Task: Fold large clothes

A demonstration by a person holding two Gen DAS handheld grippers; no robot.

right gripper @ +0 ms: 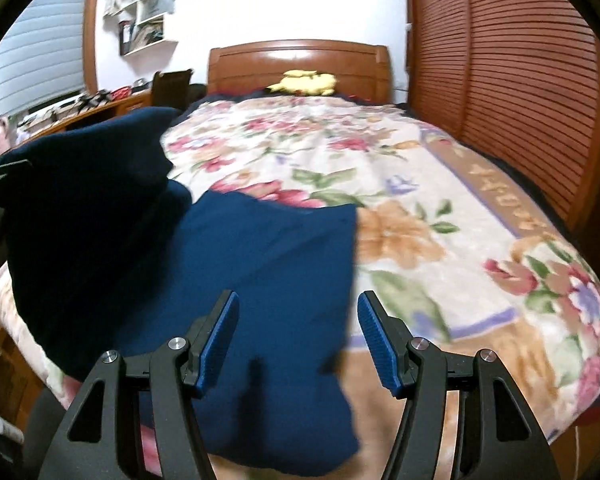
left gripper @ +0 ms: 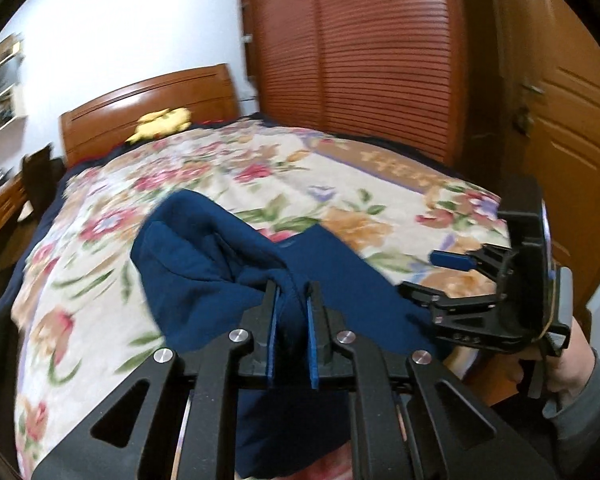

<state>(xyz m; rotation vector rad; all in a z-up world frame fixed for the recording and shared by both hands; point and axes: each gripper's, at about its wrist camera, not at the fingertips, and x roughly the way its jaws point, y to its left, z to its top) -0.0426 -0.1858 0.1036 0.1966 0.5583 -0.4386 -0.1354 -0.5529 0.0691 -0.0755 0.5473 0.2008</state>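
A large dark blue garment lies partly on the floral bedspread. My left gripper is shut on a bunched fold of it and lifts that part off the bed. In the right wrist view the garment lies flat in front, with a raised dark mass at the left. My right gripper is open and empty just above the garment's right part. It also shows in the left wrist view, to the right of the left gripper, jaws apart.
The bed has a wooden headboard with a yellow plush toy at it. A slatted wardrobe runs along the bed's right side. A desk with clutter and a chair stand at the left. A door is at the right.
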